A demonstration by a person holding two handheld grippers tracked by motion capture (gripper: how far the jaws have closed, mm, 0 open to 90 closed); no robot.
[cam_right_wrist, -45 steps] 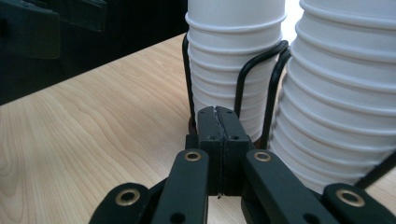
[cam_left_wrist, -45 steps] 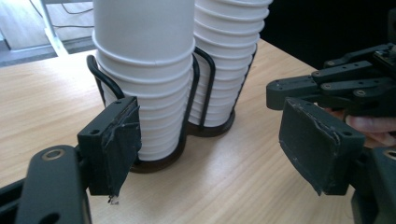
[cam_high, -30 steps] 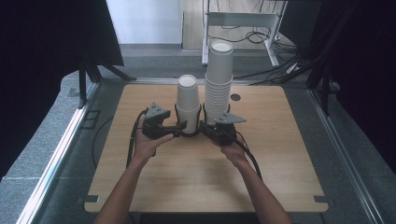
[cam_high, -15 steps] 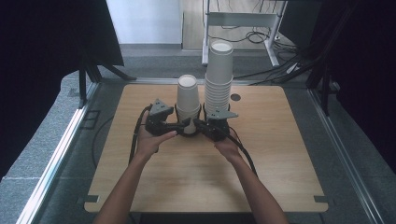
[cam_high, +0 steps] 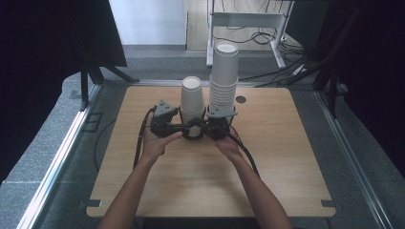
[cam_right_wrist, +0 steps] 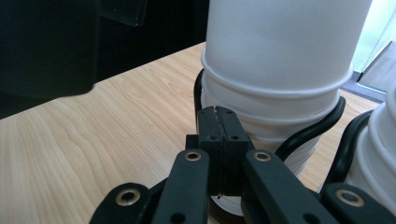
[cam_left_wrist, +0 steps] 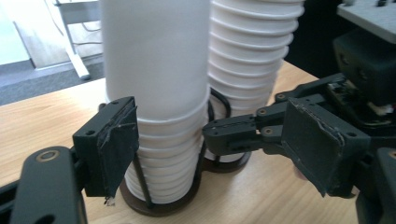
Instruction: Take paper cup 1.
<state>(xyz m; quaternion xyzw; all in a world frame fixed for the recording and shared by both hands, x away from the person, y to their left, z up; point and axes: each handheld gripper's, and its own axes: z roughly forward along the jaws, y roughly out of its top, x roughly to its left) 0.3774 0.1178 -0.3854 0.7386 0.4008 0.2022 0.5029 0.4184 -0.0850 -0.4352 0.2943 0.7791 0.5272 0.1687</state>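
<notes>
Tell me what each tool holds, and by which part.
Left tool: nothing, jaws open around the shorter cup stack. Right tool: shut at its wire holder; grip unclear.

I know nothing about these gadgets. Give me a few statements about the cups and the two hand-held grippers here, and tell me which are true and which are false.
1. Two stacks of white paper cups stand on the table. True.
2. The short stack is taller than the tall stack. False: the right-hand one rises higher.
3. The right hand-held gripper has its jaws shut. True: its pads meet, with nothing between them.
4. The left hand-held gripper squeezes the short stack. False: its jaws stand open, one pad beside the cups.
5. Each stack sits in a dark wire holder. True.
</notes>
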